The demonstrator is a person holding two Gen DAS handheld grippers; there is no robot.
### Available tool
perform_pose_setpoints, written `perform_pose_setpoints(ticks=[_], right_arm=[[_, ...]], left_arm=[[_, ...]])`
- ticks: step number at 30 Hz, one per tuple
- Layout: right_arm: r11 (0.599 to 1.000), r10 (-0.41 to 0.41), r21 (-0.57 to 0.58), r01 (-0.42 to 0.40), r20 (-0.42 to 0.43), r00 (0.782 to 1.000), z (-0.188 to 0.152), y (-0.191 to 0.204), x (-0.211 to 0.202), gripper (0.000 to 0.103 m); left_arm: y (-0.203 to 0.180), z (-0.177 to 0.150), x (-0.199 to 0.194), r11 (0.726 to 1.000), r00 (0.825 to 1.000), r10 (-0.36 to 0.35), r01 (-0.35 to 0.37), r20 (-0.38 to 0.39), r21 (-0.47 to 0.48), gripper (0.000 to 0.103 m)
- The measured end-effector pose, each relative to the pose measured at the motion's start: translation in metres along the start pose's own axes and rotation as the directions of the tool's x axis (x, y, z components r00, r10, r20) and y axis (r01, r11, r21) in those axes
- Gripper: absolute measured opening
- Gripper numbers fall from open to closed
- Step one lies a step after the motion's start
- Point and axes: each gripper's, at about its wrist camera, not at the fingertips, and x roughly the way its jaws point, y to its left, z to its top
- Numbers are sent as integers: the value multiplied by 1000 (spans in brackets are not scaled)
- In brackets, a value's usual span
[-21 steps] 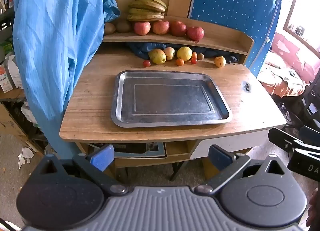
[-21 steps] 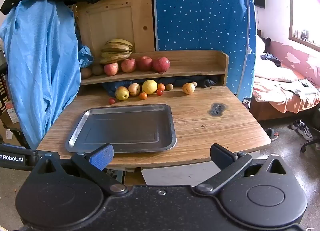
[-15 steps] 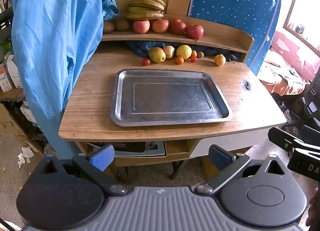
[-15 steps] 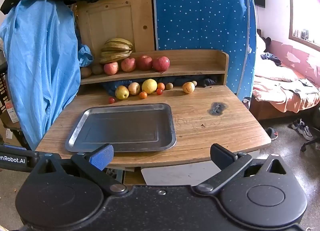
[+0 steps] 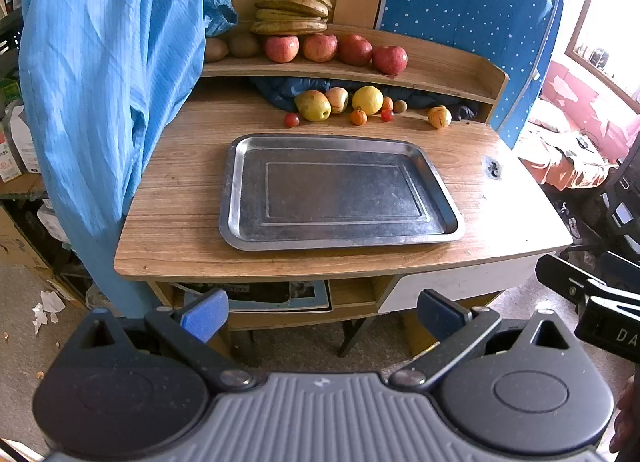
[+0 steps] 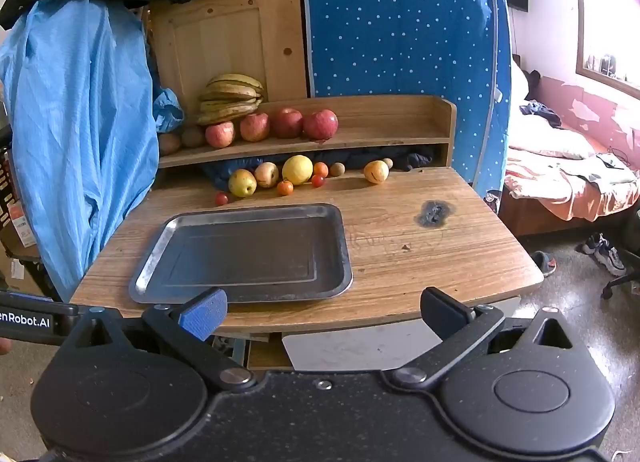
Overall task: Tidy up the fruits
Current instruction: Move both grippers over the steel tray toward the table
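An empty metal tray lies on the wooden table. Behind it lies a row of loose fruit: a yellow-green apple, a pale apple, a lemon, several small tomatoes and oranges, and a yellow fruit apart at the right. On the shelf above sit bananas and several red apples. My left gripper and right gripper are open and empty, in front of the table's near edge.
A blue cloth hangs at the table's left side. A blue dotted panel stands behind the shelf. A dark burn mark is on the table's right part. A bed is at the far right.
Both grippers have shifted slightly; the table and tray sit a little higher in the views. Both stay open and nothing on the table has moved.
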Motion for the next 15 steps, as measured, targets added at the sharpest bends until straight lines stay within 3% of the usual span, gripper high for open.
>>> perform_pose_setpoints(ticks=[15], right_arm=[[1000,-6,0,6,-4,1000,-4,0,3,103]], left_arm=[[2,0,5,1000,1000,-11,10,-17,-7,102]])
